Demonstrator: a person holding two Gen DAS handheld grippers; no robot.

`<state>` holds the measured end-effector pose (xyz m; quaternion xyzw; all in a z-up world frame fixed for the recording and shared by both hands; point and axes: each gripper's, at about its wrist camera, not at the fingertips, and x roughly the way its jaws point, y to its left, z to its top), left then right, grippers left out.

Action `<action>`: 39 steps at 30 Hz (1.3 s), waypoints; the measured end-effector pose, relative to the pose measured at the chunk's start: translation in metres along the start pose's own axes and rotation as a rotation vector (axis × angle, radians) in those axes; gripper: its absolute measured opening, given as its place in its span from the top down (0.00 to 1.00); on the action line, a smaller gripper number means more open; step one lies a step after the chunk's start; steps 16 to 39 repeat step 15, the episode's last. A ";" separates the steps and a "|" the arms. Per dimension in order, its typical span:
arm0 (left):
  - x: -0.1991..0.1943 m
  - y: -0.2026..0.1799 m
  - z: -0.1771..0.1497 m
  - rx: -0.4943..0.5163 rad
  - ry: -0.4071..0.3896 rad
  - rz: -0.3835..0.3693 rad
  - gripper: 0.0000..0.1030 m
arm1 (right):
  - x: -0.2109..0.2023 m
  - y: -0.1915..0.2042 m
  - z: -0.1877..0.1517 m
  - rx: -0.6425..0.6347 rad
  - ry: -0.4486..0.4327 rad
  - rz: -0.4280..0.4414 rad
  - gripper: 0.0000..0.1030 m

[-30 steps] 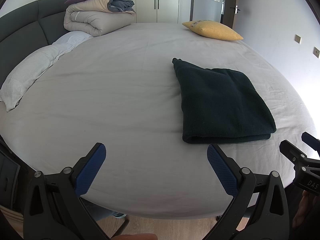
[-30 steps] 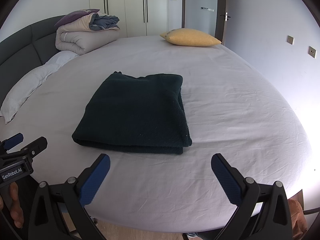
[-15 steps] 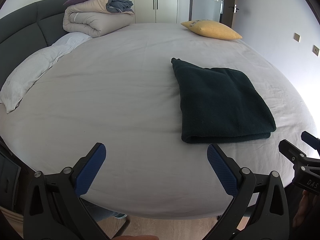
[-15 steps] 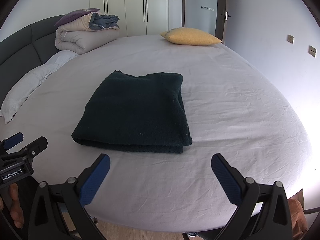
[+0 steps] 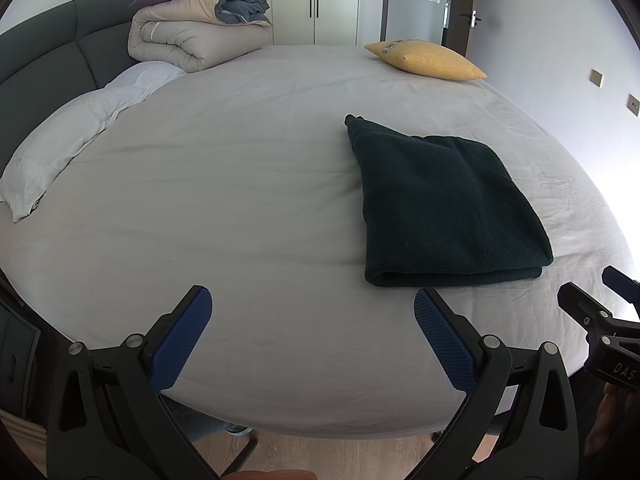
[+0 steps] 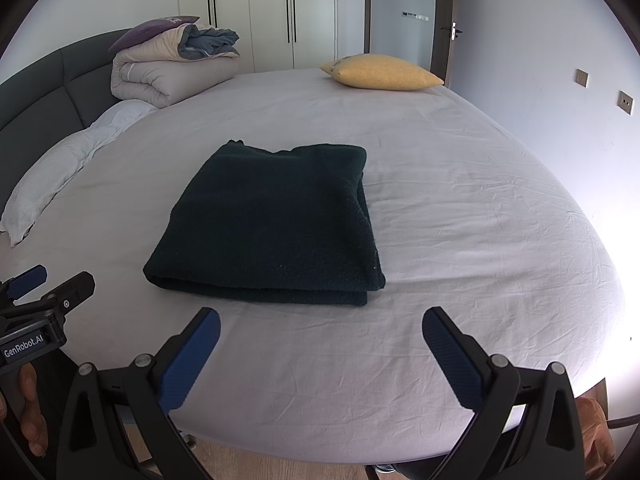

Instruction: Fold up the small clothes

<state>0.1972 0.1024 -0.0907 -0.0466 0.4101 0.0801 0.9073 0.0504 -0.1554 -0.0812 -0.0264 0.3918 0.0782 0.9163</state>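
Observation:
A dark green garment (image 5: pixel 444 204) lies folded into a neat rectangle on the grey bed sheet (image 5: pixel 240 208); it also shows in the right wrist view (image 6: pixel 276 224), with its doubled edge facing me. My left gripper (image 5: pixel 312 316) is open and empty, hovering over the near edge of the bed, left of the garment. My right gripper (image 6: pixel 320 336) is open and empty, just in front of the garment's near edge, not touching it. Each gripper shows at the edge of the other's view, the right one (image 5: pixel 592 296) and the left one (image 6: pixel 48 288).
A yellow pillow (image 6: pixel 380 72) lies at the far side of the bed. A rolled beige duvet (image 5: pixel 188 40) and white pillows (image 5: pixel 68 140) sit by the dark headboard (image 5: pixel 44 64) on the left. Wardrobes and a door stand behind. Wooden floor lies below the bed's near edge.

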 end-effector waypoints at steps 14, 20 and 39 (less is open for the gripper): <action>0.003 0.005 -0.001 -0.020 0.009 -0.008 0.00 | 0.003 -0.001 -0.003 0.000 0.013 0.006 0.00; 0.003 0.005 -0.001 -0.020 0.009 -0.009 0.00 | 0.003 -0.001 -0.003 0.001 0.014 0.007 0.00; 0.003 0.005 -0.001 -0.020 0.009 -0.009 0.00 | 0.003 -0.001 -0.003 0.001 0.014 0.007 0.00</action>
